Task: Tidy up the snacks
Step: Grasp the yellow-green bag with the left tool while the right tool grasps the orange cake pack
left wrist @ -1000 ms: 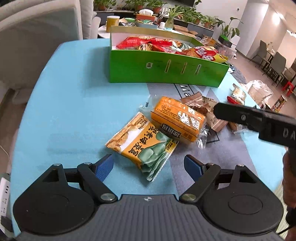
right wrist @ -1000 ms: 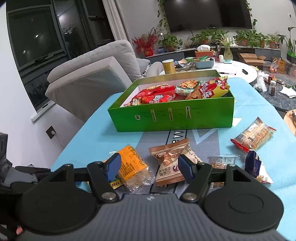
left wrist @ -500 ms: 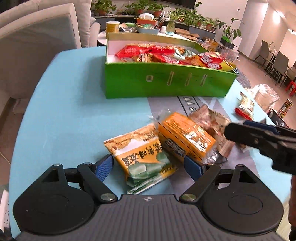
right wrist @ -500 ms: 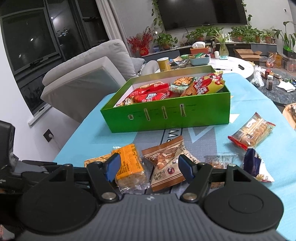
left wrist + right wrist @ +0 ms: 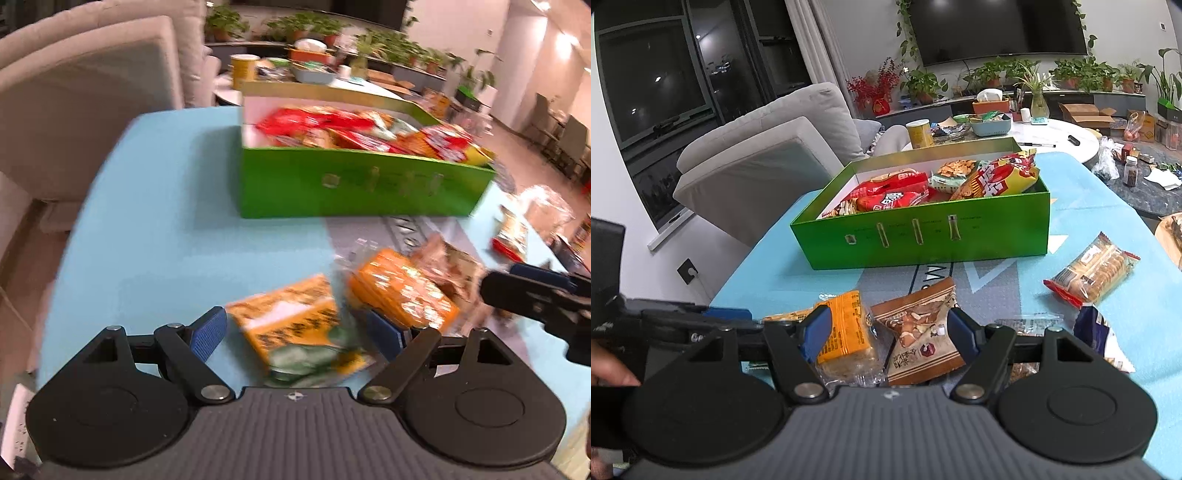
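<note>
Between the spread fingers of the left gripper lies a glossy yellow-and-green snack packet on the blue surface, its long axis running near to far, untouched by either pad. Just right, an orange cellophane pack and a crinkled brown bag sit before the right gripper, likewise spread, holding nothing. Beyond stands the green cardboard box, half filled.

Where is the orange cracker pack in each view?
Left wrist: orange cracker pack lies right of centre, just beyond the left claw's right finger.
Right wrist: the pack lies lower left of centre, by the right claw's left finger.
Shared landmark: green box, behind the pack in both.
</note>
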Demonstrator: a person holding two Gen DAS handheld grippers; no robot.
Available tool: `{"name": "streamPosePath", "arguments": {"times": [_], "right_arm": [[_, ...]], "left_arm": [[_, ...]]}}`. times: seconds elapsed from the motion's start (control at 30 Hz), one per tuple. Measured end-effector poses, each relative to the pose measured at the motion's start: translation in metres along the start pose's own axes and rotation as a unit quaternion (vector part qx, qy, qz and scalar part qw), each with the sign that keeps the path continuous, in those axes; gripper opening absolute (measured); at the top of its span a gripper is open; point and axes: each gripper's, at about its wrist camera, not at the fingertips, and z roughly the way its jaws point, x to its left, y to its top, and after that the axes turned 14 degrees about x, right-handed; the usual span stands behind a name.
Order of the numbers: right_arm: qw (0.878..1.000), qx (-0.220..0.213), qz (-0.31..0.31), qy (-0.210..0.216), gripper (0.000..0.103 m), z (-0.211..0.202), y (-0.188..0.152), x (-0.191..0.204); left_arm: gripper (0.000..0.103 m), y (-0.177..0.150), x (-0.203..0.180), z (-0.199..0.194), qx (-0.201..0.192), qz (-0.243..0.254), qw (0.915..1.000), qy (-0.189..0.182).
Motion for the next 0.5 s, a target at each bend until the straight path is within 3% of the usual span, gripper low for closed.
{"name": "streamPosePath", "arguments": {"times": [0.17, 0.23, 0.3, 0.43, 0.5], "right_arm": [[1.000, 0.000, 0.001, -0.004, 0.061, -0.001, -0.001, 0.000], [1.000, 0.001, -0.002, -0.002, 0.061, -0.001, -0.003, 0.001], [1.000, 0.002, -0.003, -0.004, 0.061, 0.000, -0.002, 0.002], [1.000, 0.001, -0.014, 0.001, 0.061, 0.001, -0.003, 0.007], [1.000, 0.002, -0.030, 0.001, 0.061, 0.002, -0.003, 0.013]], "left_arm": [[0.082, 0.001, -0.011, 0.015, 0.009, 0.022, 0.9995, 0.022], [0.078, -0.001, -0.011, 0.015, 0.000, 0.032, 0.9992, 0.025], [0.063, -0.003, -0.010, 0.013, -0.005, 0.041, 0.9986, 0.032], [0.057, -0.010, 0.001, 0.006, -0.019, 0.029, 0.9993, 0.016], [0.056, -0.015, 0.004, 0.001, -0.034, 0.027, 0.9987, 0.027]]}}
